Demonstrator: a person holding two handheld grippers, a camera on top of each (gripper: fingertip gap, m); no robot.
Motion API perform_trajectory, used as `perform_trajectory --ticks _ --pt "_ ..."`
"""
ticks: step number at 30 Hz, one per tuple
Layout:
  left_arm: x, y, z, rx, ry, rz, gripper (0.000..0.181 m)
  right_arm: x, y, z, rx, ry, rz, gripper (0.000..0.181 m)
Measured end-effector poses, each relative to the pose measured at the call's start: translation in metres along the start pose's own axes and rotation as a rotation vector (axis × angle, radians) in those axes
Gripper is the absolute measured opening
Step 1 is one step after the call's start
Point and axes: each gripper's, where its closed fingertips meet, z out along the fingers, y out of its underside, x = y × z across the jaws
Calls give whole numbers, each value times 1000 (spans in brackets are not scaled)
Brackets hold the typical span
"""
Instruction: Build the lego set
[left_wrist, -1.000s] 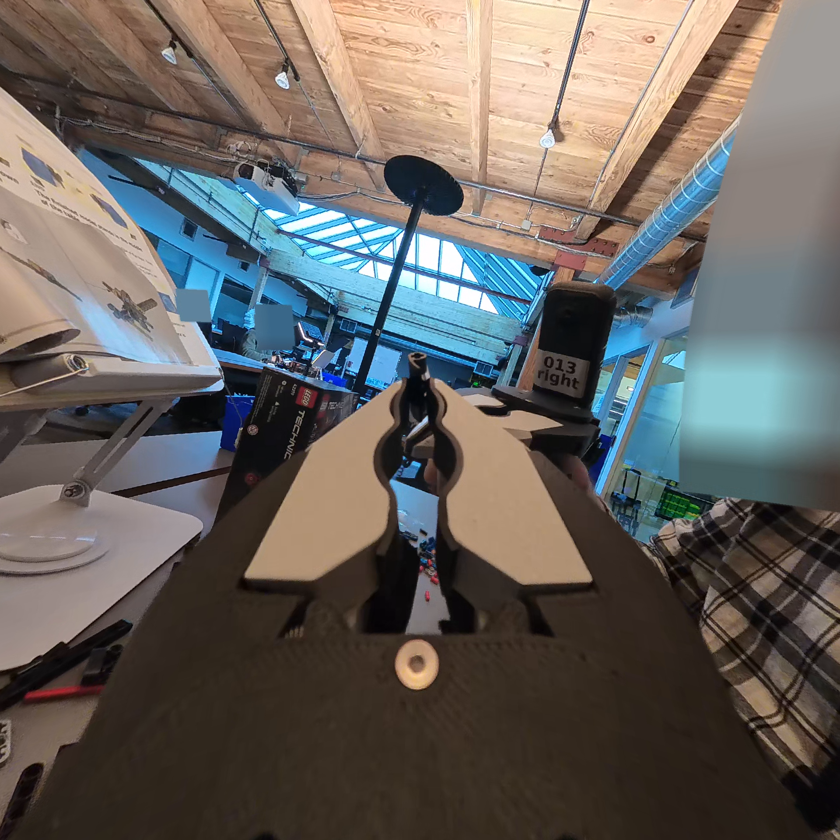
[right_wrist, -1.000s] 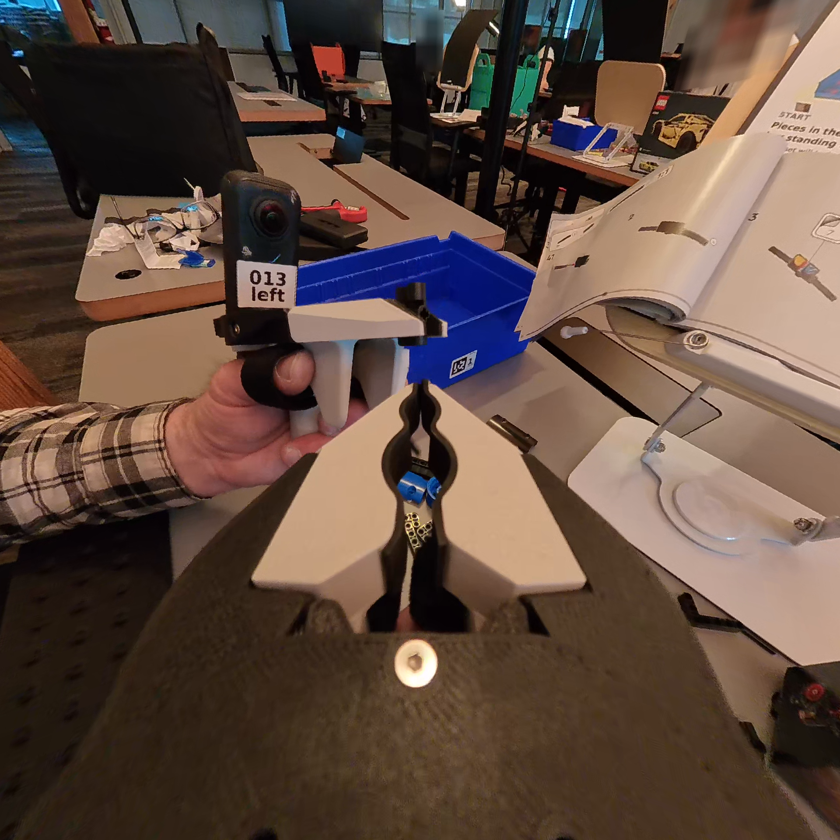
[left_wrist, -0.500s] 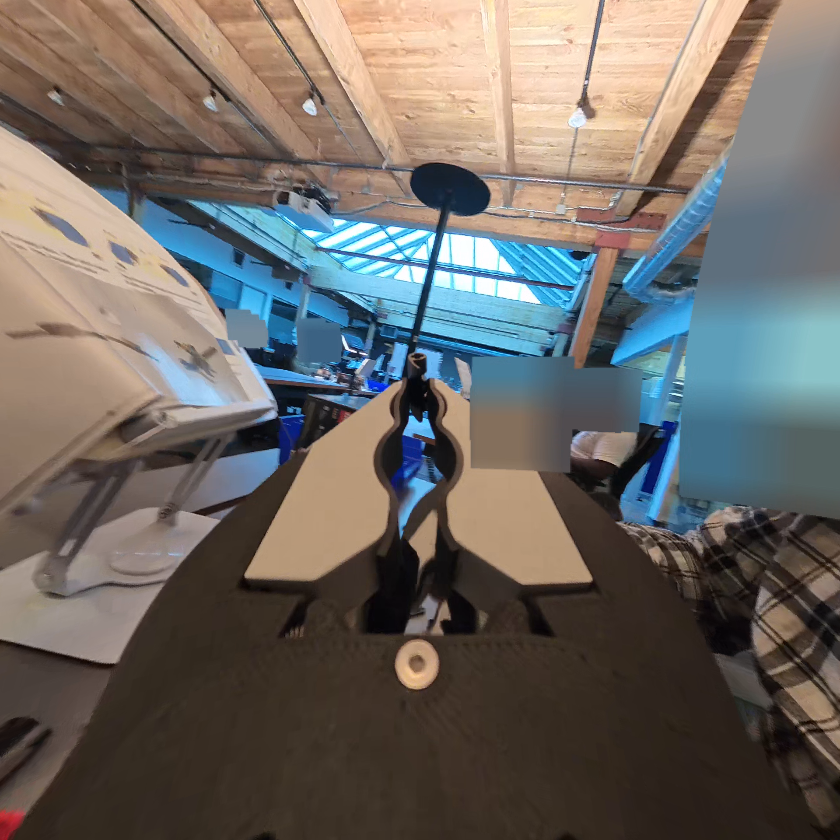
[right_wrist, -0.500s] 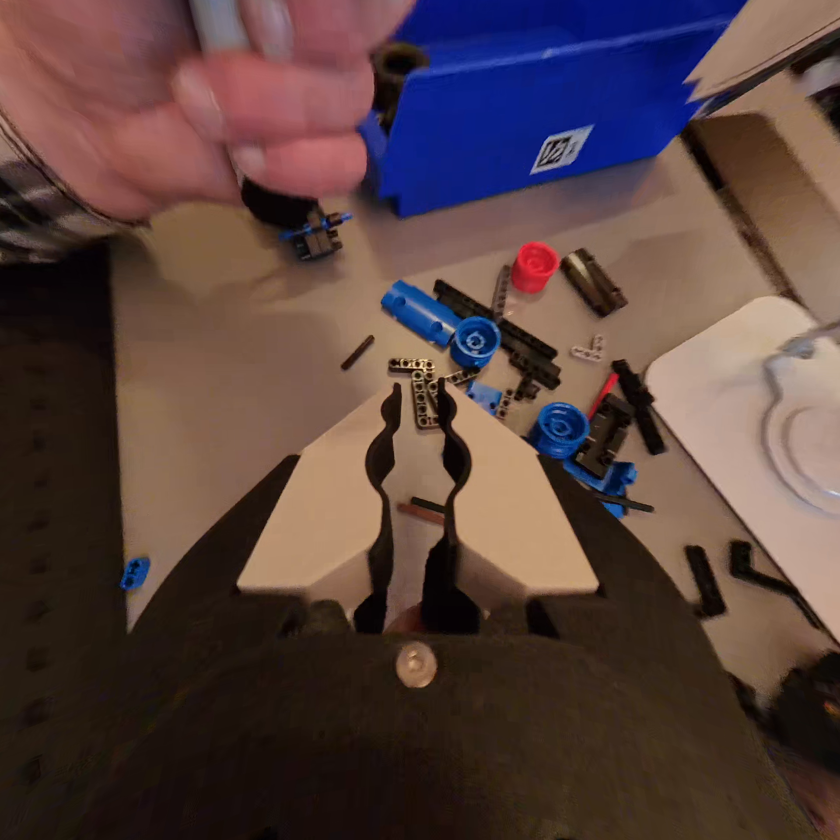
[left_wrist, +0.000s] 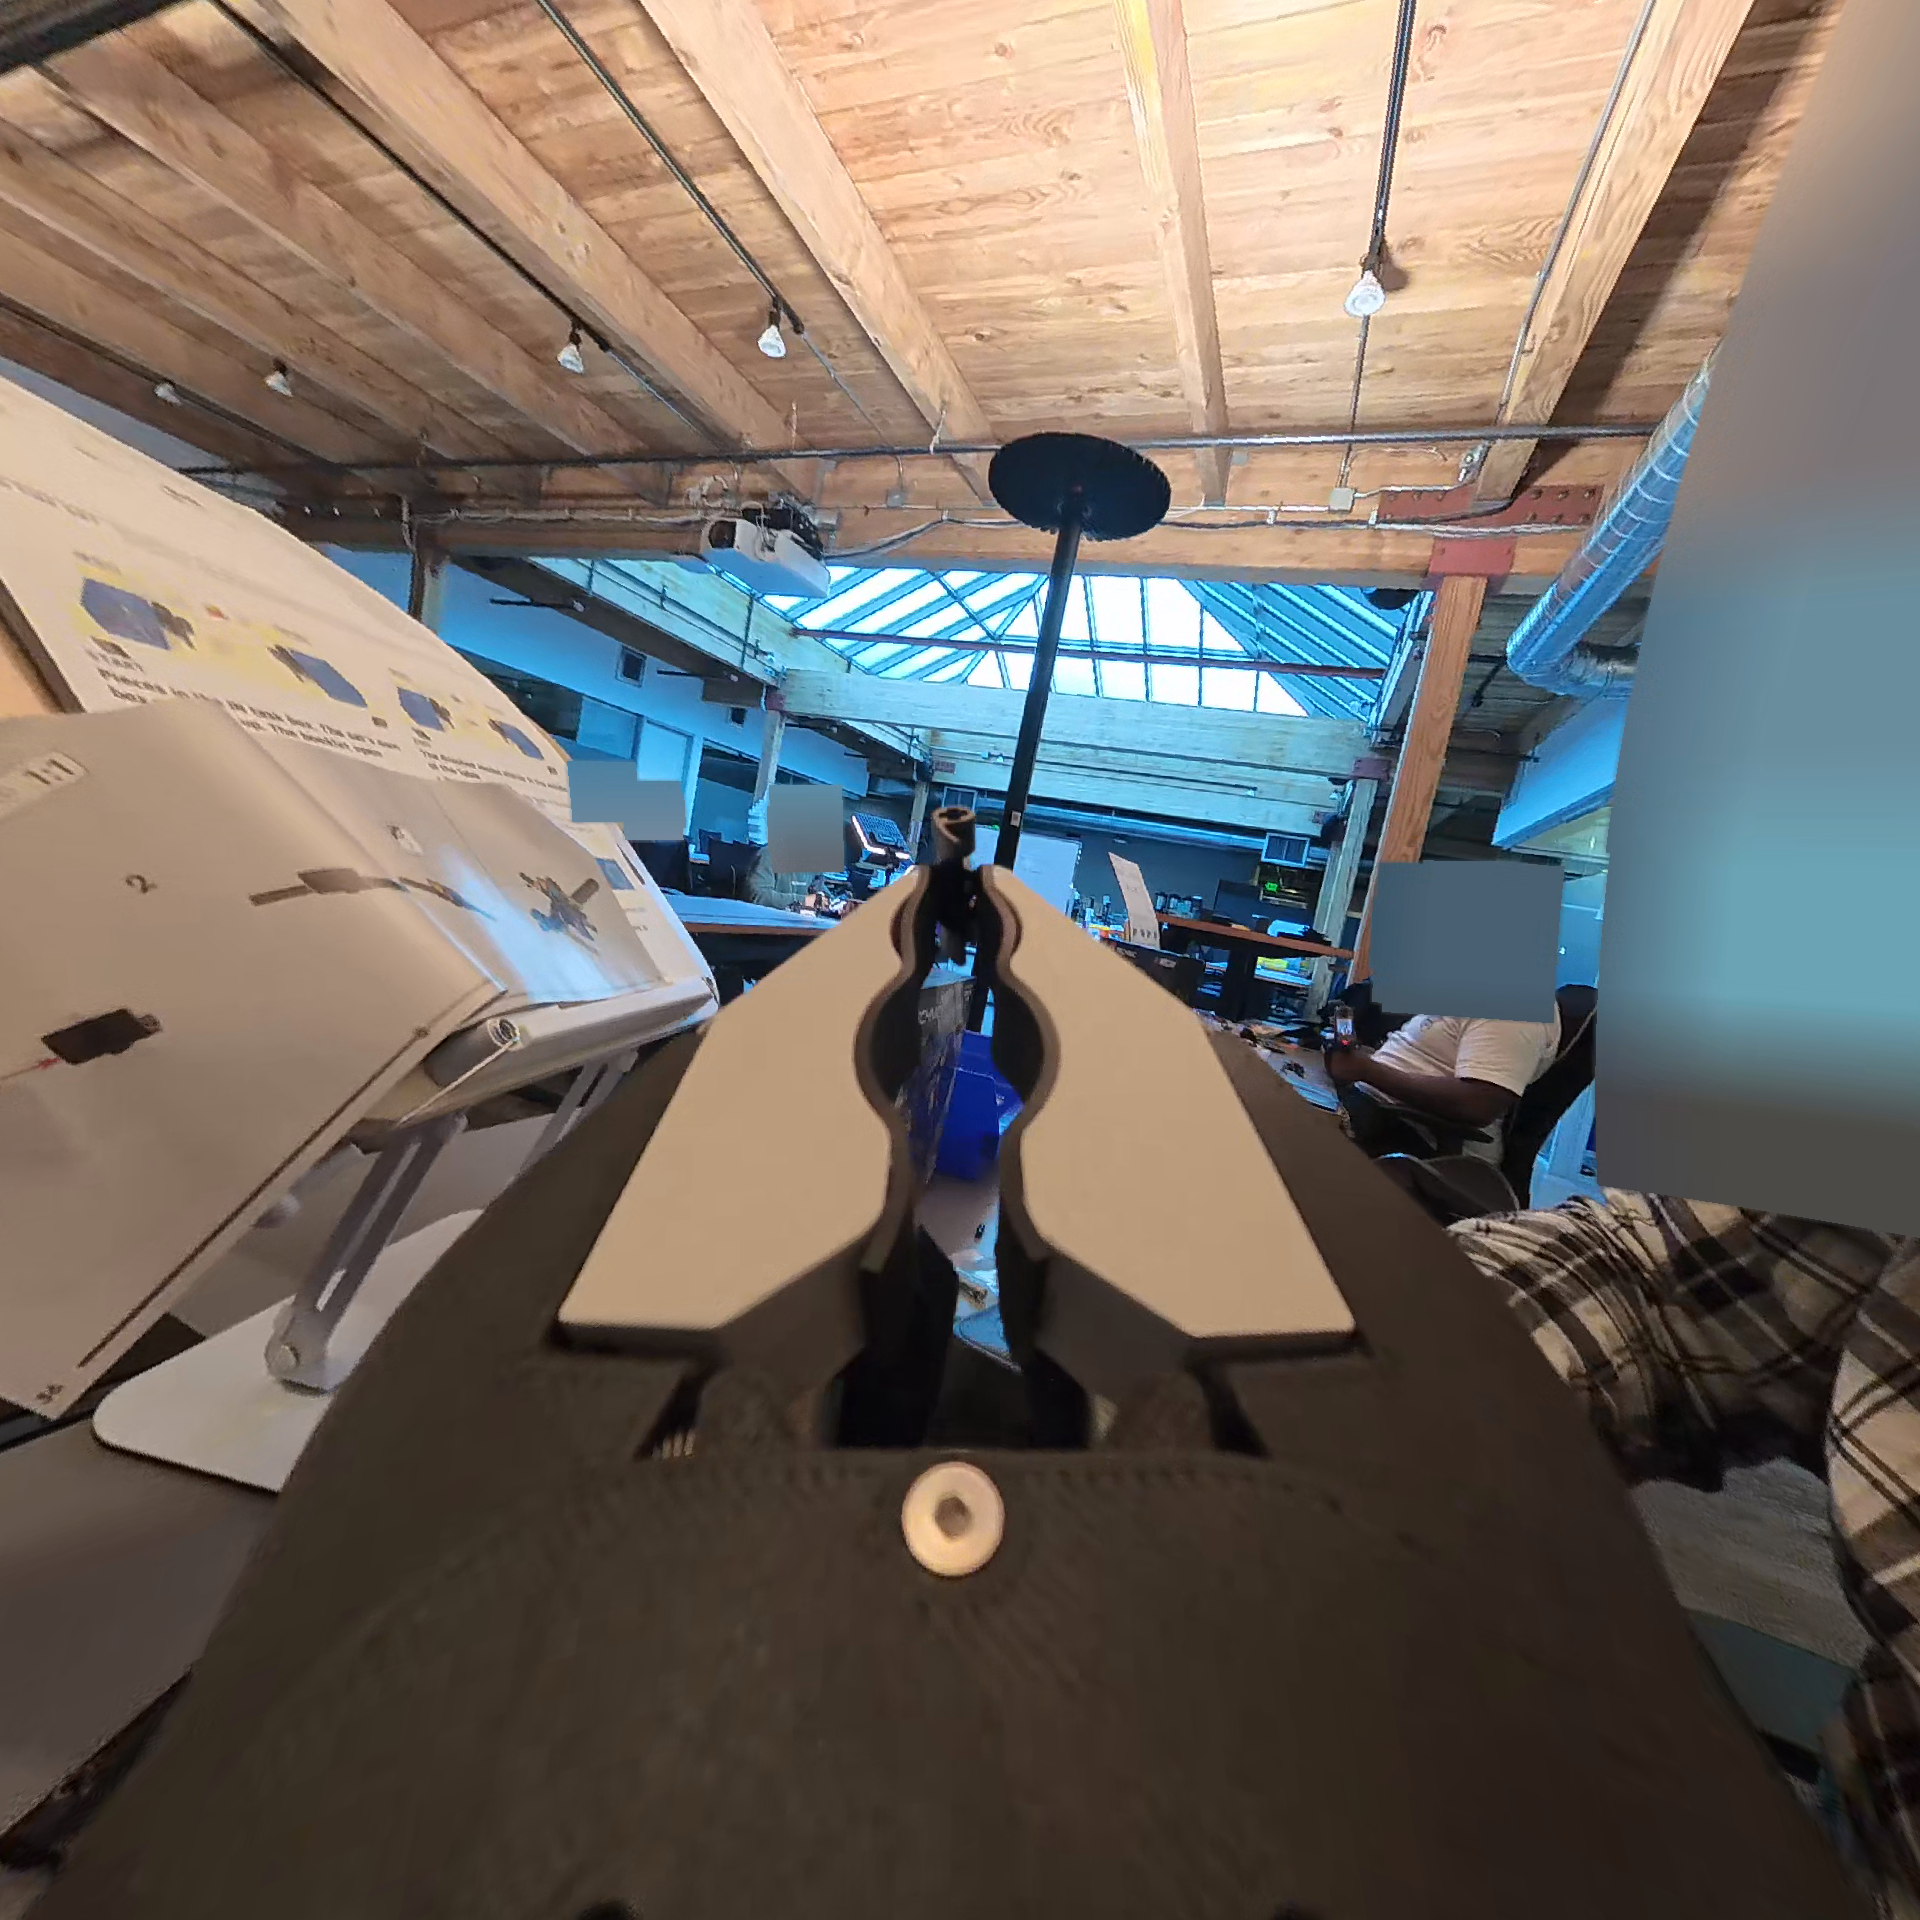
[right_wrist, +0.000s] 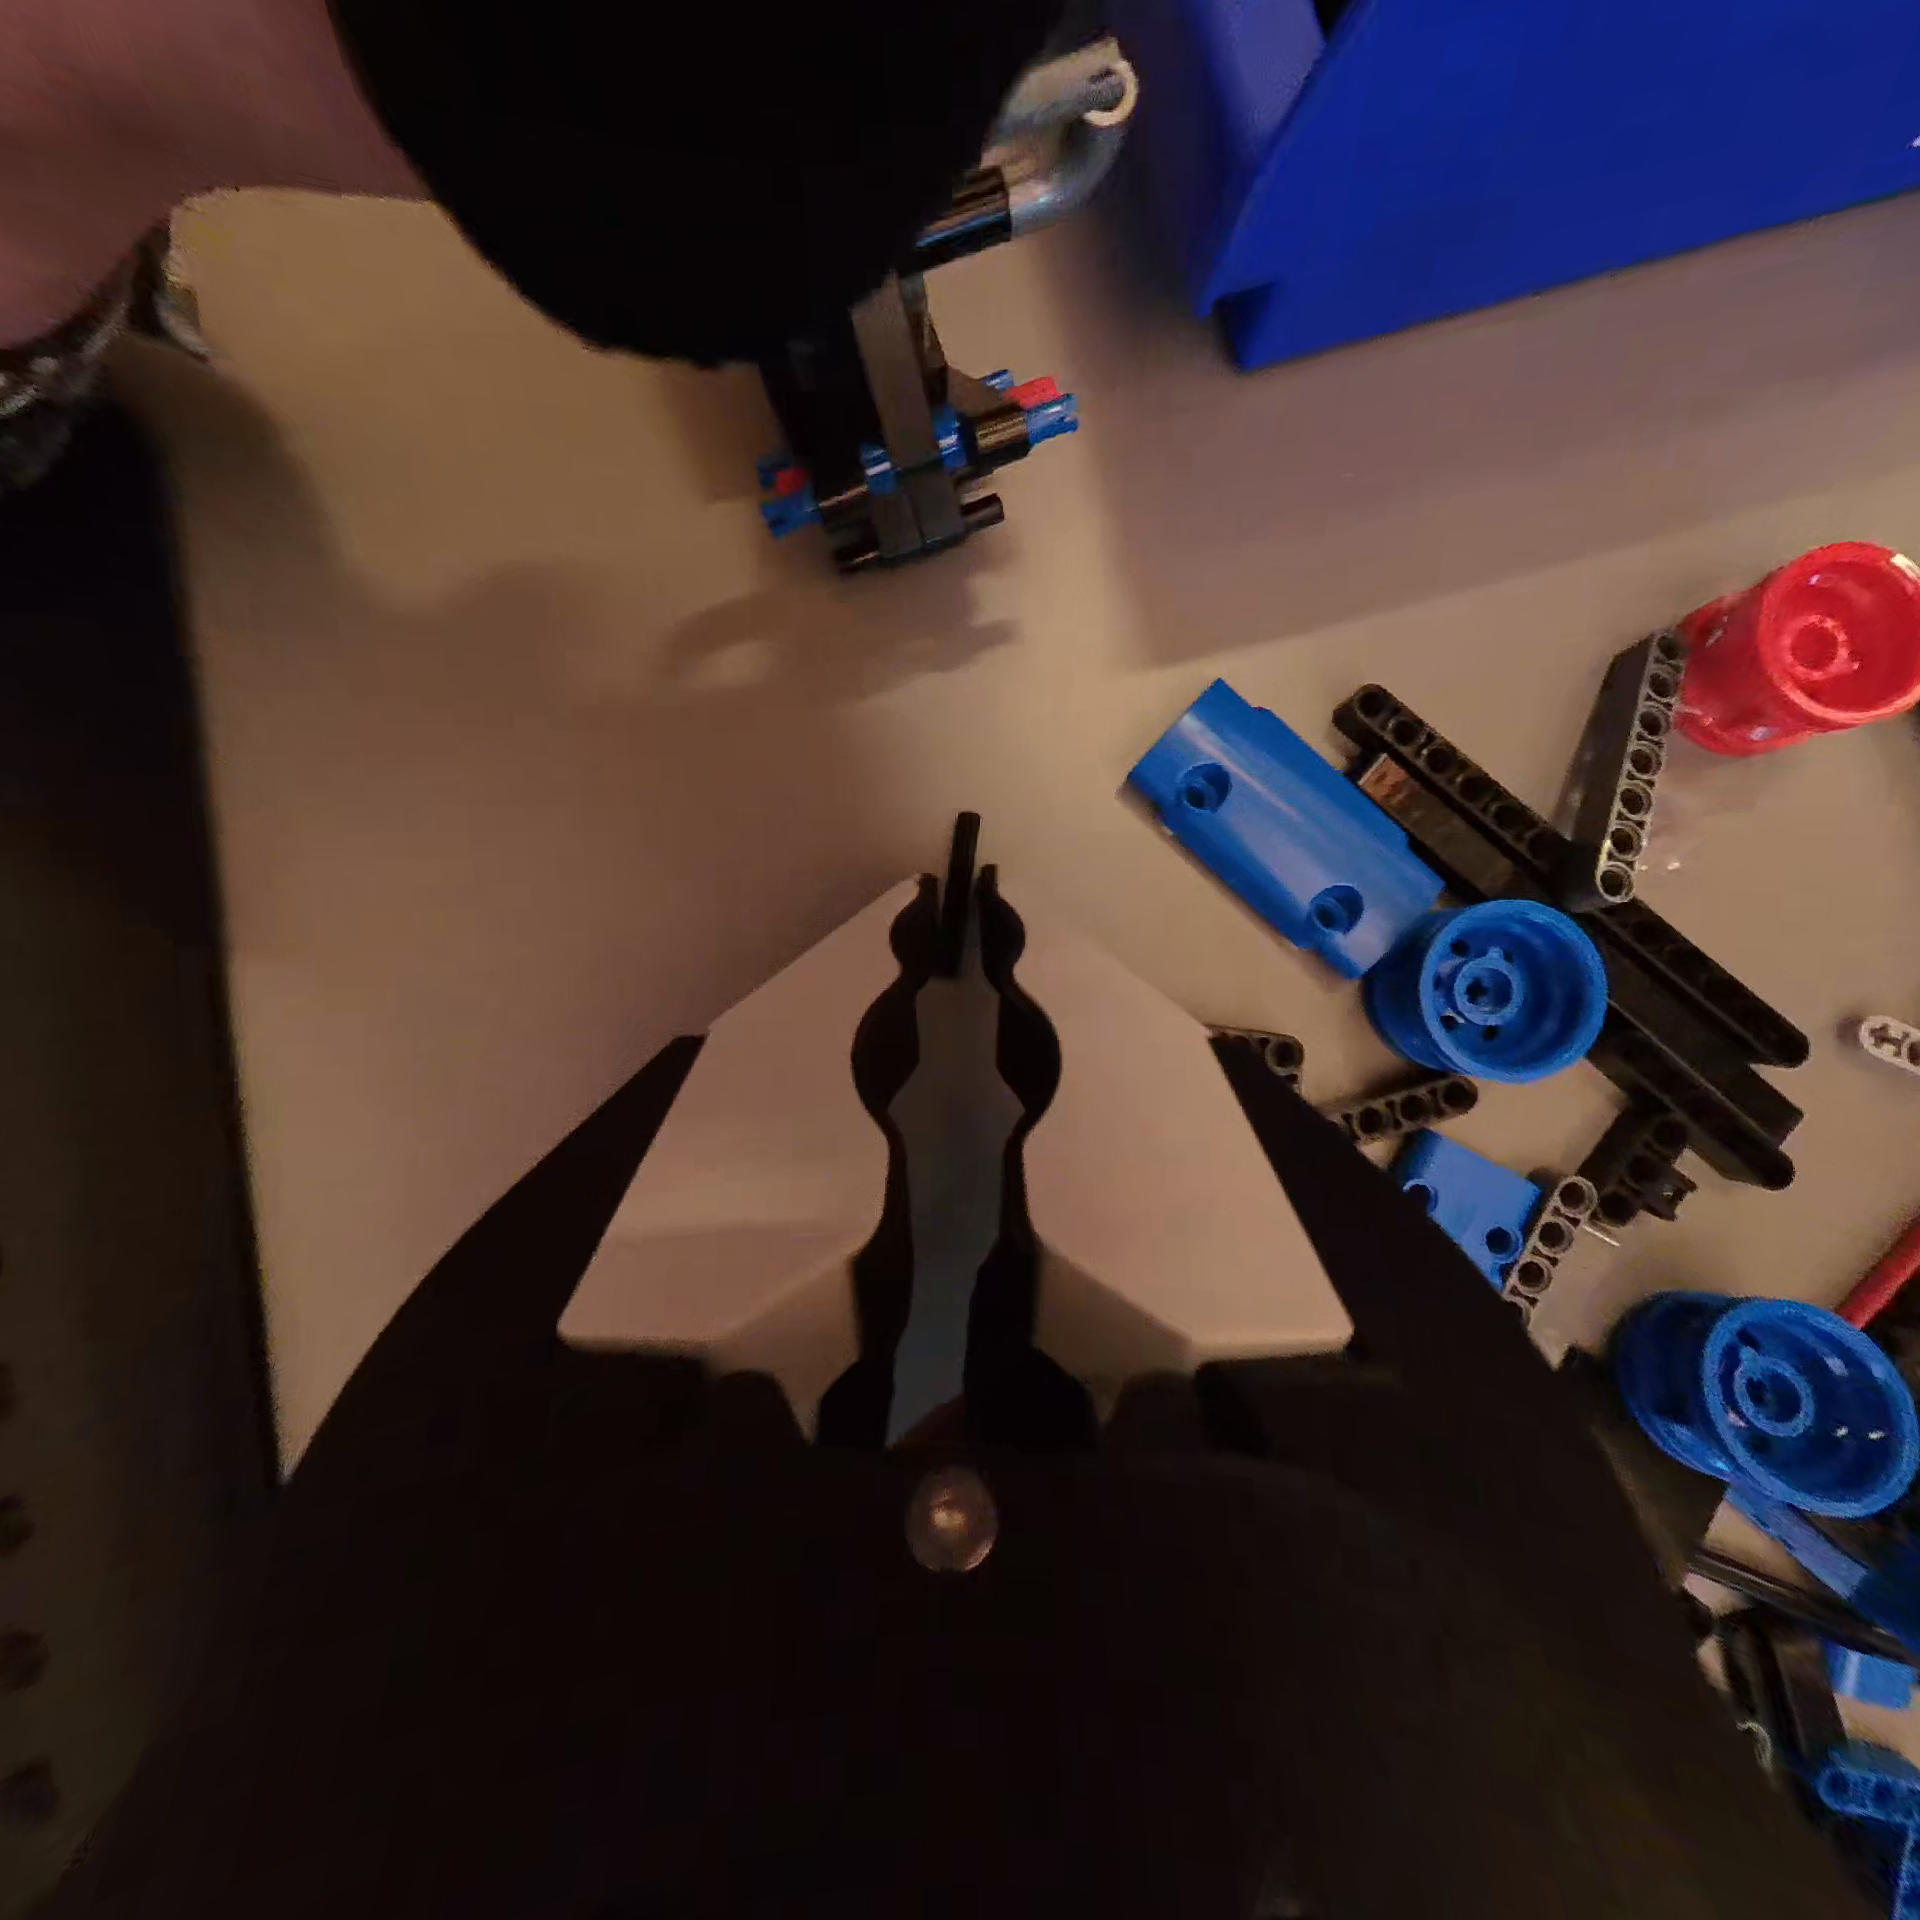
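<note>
In the left wrist view my left gripper (left_wrist: 954, 883) is raised and points out over the room. It is shut on a small black lego piece (left_wrist: 951, 836) that sticks out past its tips. In the right wrist view my right gripper (right_wrist: 958, 894) points down at the table. Its fingers are closed on a thin black axle (right_wrist: 964, 847). A small black assembly with blue and red pins (right_wrist: 904, 468) is just beyond it, under a dark blurred shape and a hand. I cannot tell whether the assembly rests on the table.
Loose parts lie at the right: a blue panel (right_wrist: 1278, 821), two blue wheels (right_wrist: 1486, 987) (right_wrist: 1787, 1403), a red wheel (right_wrist: 1808, 644) and black beams (right_wrist: 1507, 810). A blue bin (right_wrist: 1558, 156) stands behind them. An open instruction booklet on a stand (left_wrist: 260, 956) is at the left. Across from one pair of fingers to the other is roughly 25 cm.
My right gripper has swung down from facing the left gripper to the table and closed on the black axle. The left gripper has turned a little and keeps its piece.
</note>
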Motion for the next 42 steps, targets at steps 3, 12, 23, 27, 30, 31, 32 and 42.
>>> perform_trajectory --ticks 3,12,23,27,30,31,32,42 --pt "0 -4 -2 15 0 -6 4 -1 0 0 17 -4 -10 1" --pt "-1 1 0 34 22 -99 6 14 -21 -66 316 83 10 0" --pt "-3 14 8 124 99 -364 6 36 -86 -207 783 263 106 0" --pt "-1 17 10 132 116 -395 5 39 -95 -212 826 288 120 0" --pt "0 20 12 130 117 -394 6 41 -99 -216 839 287 138 0" --pt "0 20 12 133 114 -396 6 42 -99 -216 837 295 139 0" --pt "0 20 11 133 113 -394 5 42 -99 -215 839 288 144 0" --pt "0 23 14 124 86 -347 6 42 -98 -214 809 300 161 0"
